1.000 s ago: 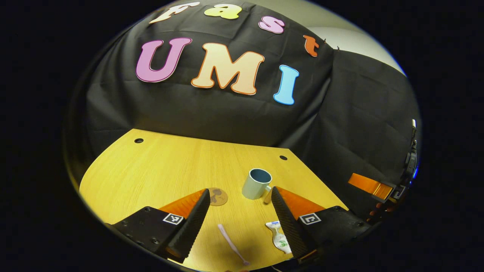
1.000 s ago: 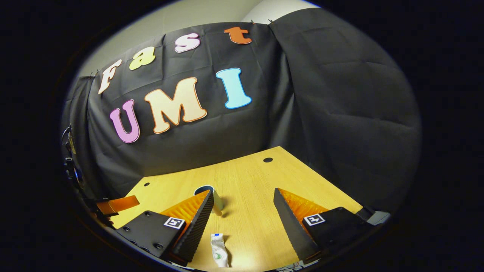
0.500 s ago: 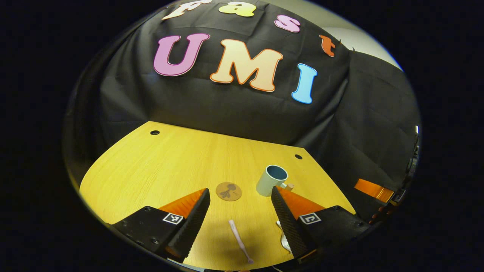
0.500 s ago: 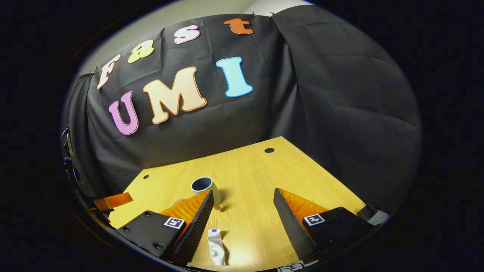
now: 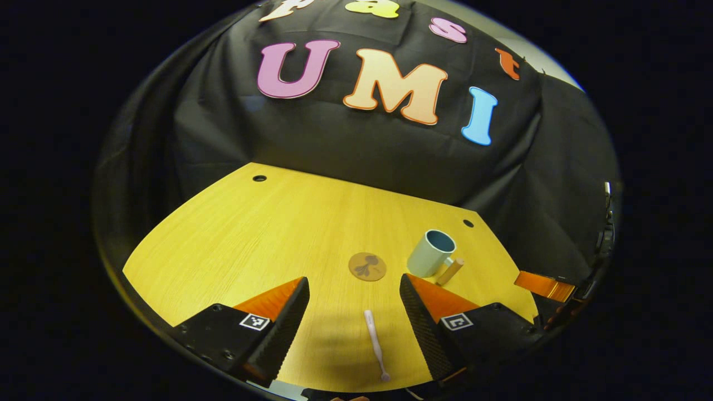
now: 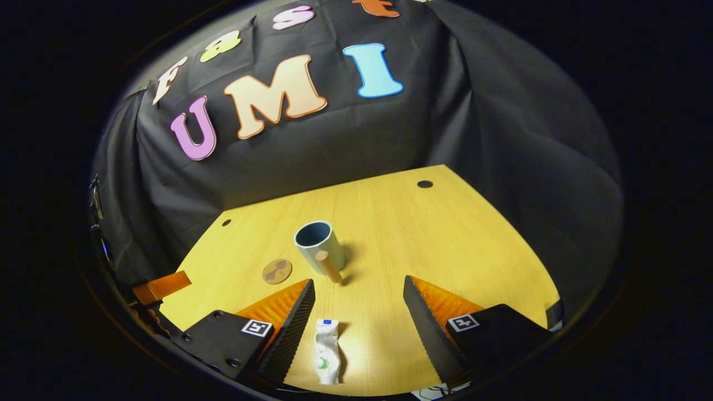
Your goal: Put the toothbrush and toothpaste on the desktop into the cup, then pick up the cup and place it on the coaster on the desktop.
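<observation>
In the left gripper view the left gripper (image 5: 353, 301) hangs with jaws wide open and empty over the slim pale pink toothbrush (image 5: 375, 345), which lies flat on the yellow wooden bench (image 5: 250, 234) nearer than the pale blue-green ceramic cup (image 5: 430, 254) and the round brown coaster (image 5: 367, 266) beside it; so thin a handle could slip out as the jaws close. In the right gripper view the right gripper (image 6: 359, 309), also wide open and empty, frames the crumpled white toothpaste tube (image 6: 326, 351) lying nearer than the cup, whose wooden handle could be clipped and the cup tipped. Against the earlier frames both views have drawn back, showing cup and coaster clear of the jaws.

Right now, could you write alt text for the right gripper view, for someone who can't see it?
An open claw hovers over a toothpaste tube lying flat on a wooden desktop. Beyond it stand an empty cup with a wooden handle and, left of the cup, a round coaster.
</observation>
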